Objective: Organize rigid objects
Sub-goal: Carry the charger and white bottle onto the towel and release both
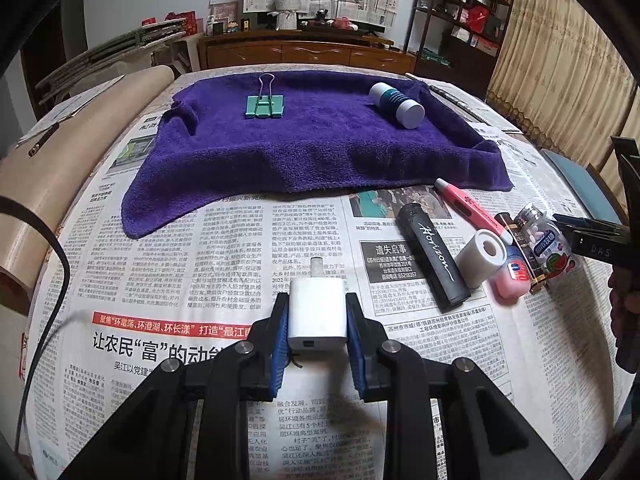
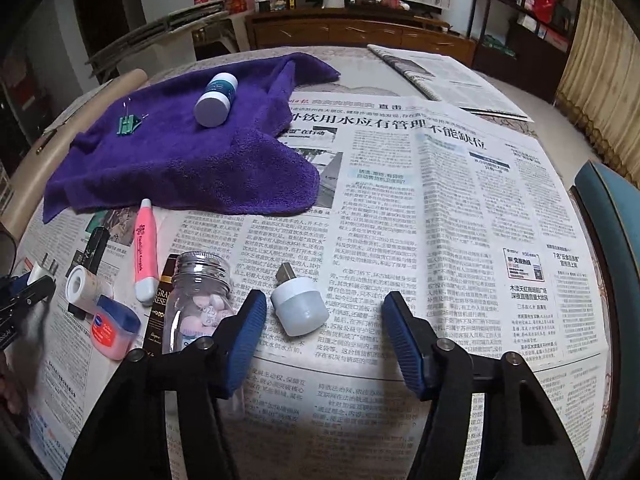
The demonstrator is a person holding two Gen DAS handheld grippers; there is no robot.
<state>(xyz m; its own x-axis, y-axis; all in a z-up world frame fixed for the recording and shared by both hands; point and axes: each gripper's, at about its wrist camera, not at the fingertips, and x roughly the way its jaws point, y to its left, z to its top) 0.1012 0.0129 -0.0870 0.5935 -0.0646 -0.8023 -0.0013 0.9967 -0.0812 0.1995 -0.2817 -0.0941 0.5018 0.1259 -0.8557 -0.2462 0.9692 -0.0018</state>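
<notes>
Left wrist view: a white charger block (image 1: 317, 312) is being clamped between the blue pads of the left gripper (image 1: 317, 322), whose jaws are drawn in tight against its two sides, and it is being held above the newspaper-covered table (image 1: 168, 272) with its prongs pointing away from the camera. In the right wrist view, the right gripper (image 2: 323, 322) is being held partly open over the newspaper; a small white USB bulb (image 2: 299, 307) is lying between its blue pads, nearer the left pad, and no pad is seen pressing on it. Just to the left of that gripper a clear jar (image 2: 200, 300) with a silver threaded neck is standing open, and pale pink and white pieces are seen inside it. Beside the jar are lying a dark box (image 2: 160, 304), a pink pen (image 2: 145, 250), a small pink tub with a blue lid (image 2: 114, 330), a white roll (image 2: 82, 286) and a black tube (image 1: 434, 256). Farther back a purple towel (image 1: 304, 148) is spread on the table, and on it are resting a green binder clip (image 1: 265, 105) and a white-capped bottle (image 1: 397, 104) lying on its side.
</notes>
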